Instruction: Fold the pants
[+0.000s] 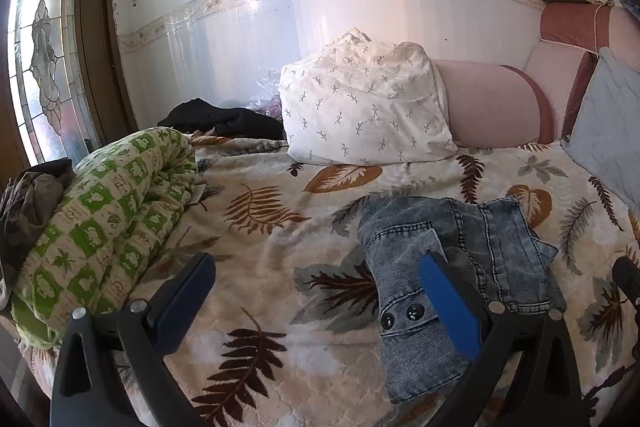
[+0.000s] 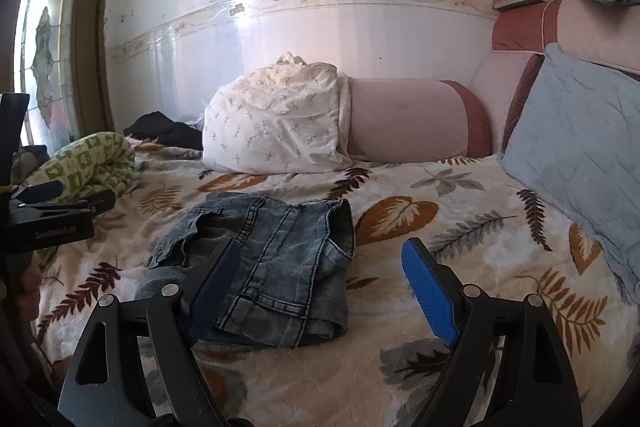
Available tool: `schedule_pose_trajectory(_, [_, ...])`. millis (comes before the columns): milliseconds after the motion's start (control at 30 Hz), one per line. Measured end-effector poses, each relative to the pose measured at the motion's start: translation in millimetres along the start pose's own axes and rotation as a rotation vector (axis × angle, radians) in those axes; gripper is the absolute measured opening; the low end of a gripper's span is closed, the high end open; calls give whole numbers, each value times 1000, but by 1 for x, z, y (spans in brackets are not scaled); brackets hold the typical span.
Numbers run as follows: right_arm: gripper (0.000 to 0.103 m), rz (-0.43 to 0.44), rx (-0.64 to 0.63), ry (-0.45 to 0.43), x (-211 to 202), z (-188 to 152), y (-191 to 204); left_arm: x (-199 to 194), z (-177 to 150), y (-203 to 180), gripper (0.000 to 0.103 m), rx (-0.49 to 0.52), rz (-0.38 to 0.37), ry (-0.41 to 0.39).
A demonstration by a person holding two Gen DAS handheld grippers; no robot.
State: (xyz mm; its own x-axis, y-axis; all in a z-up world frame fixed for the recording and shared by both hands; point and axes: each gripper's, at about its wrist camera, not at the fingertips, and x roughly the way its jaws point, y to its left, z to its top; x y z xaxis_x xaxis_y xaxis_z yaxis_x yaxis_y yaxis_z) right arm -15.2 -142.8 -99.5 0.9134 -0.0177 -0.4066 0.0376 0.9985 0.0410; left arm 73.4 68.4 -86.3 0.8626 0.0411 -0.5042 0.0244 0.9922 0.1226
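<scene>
Left wrist view: a leaf-print blanket (image 1: 280, 227) covers the bed, with a white tiled wall (image 1: 240, 39) beyond. A white pillow (image 1: 360, 103) lies far centre and a rolled green quilt (image 1: 108, 223) at left. The folded denim pants (image 1: 452, 267) lie near right, partly hidden behind the right finger. The left gripper (image 1: 316, 279) stands wide and empty above the blanket.

Right wrist view: the pants (image 2: 272, 267) lie near centre-left, the left finger overlapping them. A blue cushion (image 2: 580, 143) is cut off at right. The right gripper (image 2: 320, 275) stands wide, holding nothing. A hand (image 2: 30, 291) at the left edge is hard to make out.
</scene>
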Motion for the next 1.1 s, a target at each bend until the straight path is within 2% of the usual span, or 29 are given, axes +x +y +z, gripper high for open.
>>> schedule_pose_trajectory(167, [83, 9, 1, 11, 7, 0, -2, 12, -7, -4, 103, 15, 10, 2])
schedule_pose_trajectory(333, [83, 22, 24, 38, 16, 0, -5, 27, -14, -4, 103, 17, -1, 55])
schedule_pose_trajectory(700, [83, 19, 59, 72, 27, -2, -8, 23, -12, -2, 103, 5, -14, 44])
schedule_pose_trajectory(1100, [83, -3, 36, 70, 26, -4, -6, 20, -13, 2, 103, -1, -3, 38])
